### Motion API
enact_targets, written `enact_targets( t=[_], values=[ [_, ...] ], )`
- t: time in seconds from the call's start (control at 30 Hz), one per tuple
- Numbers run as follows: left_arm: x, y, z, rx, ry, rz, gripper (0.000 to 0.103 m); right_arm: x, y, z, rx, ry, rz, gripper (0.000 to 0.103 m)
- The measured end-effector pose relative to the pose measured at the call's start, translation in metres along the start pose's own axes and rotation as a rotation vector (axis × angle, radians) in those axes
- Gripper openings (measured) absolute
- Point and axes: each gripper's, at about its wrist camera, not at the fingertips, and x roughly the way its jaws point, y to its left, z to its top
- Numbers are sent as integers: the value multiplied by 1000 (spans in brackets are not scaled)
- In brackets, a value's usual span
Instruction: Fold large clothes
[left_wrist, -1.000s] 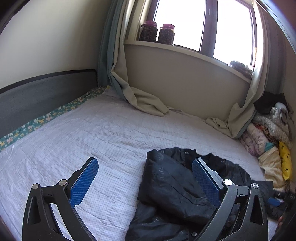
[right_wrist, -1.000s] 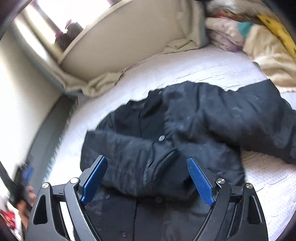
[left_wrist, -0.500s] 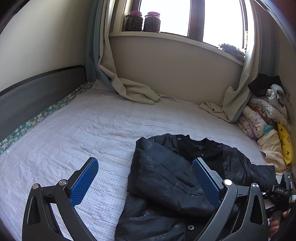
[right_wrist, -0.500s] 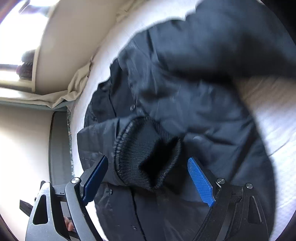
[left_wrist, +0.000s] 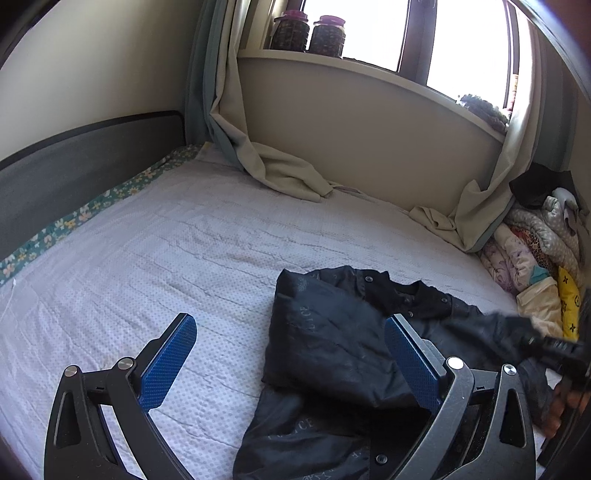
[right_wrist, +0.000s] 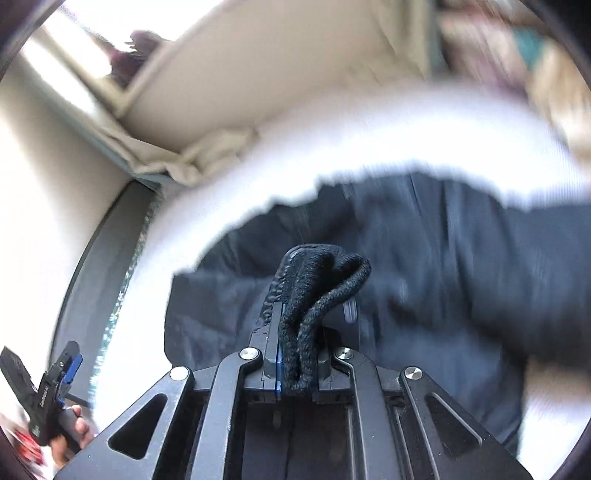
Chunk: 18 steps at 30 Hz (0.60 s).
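In the right wrist view, the right gripper (right_wrist: 295, 332) at 6 o'clock has its jaws closing, the pads already pinching the black ribbed cuff (right_wrist: 317, 280) of the black jacket (right_wrist: 424, 258), which spreads blurred from centre to 3 o'clock on the white bedspread (right_wrist: 332, 147). In the left wrist view, the left gripper (left_wrist: 288, 350) hangs with its blue pads spread wide and empty, the jacket lying crumpled from 6 to 3 o'clock under its right finger. Farther off, curtains (left_wrist: 280, 173) pool at 12 o'clock, with folded bedding (left_wrist: 532, 251) piled at 3 o'clock.
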Motion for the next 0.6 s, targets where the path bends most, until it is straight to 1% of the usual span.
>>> enact_targets(
  t=[0.1,0.13,0.2,0.23,0.27,0.33,0.37,0.47,0.53,0.6],
  values=[
    [12,-7,-3,29,30,14,103,-6,17,12,-128,-104,-25,6],
    [17,-11,-5,46,41,20,103,-6,18,13,-149,-120,-34,6],
    [30,-20,-11,92,70,34,103,3,17,13,-184,-143,-80,6],
    [36,-25,-15,119,86,43,103,15,10,13,-172,-134,-109,6],
    [45,-31,-20,156,106,57,103,20,4,11,-155,-121,-120,6],
    [57,-39,-28,216,136,80,103,41,-13,6,-98,-76,-150,6],
    [64,-45,-34,252,156,93,103,55,-25,2,-64,-37,-171,6],
    [75,-53,-44,293,192,95,103,80,-49,-10,1,29,-221,7],
    [83,-56,-49,299,219,81,103,88,-65,-18,31,61,-233,12],
    [88,-58,-52,293,243,67,103,90,-76,-21,71,98,-231,20]
  ],
)
